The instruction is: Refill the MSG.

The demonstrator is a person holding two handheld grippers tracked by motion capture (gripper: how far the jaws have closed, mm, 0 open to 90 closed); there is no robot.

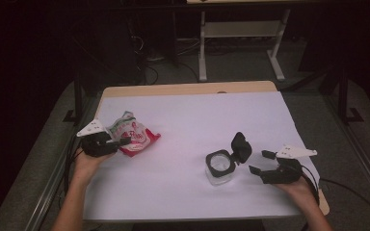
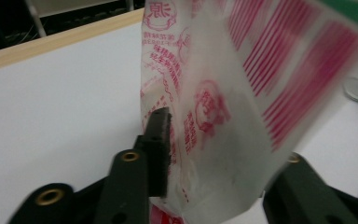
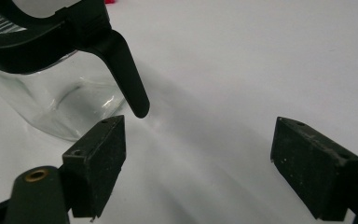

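White tabletop [image 1: 183, 125]: covers the desk; a pale wooden edge shows at the far side.
Snack bag [image 1: 134, 133]: red-and-white printed plastic pouch, lying at the near left of the table and raised at its left end. In the left gripper view [image 2: 223, 107] it stands upright between the jaws.
Left gripper [image 1: 107, 143]: held in the person's left hand at the table's left edge, its jaws on either side of the bag's near end, one pad against the film; whether the far pad presses I cannot tell.
Glass jar [image 1: 219, 166]: clear, square-sided, right of centre, with its black hinged lid [image 1: 241, 147] swung up and open.
Right gripper [image 1: 262, 162]: just right of the jar, jaws wide apart with nothing between them, not touching the jar.
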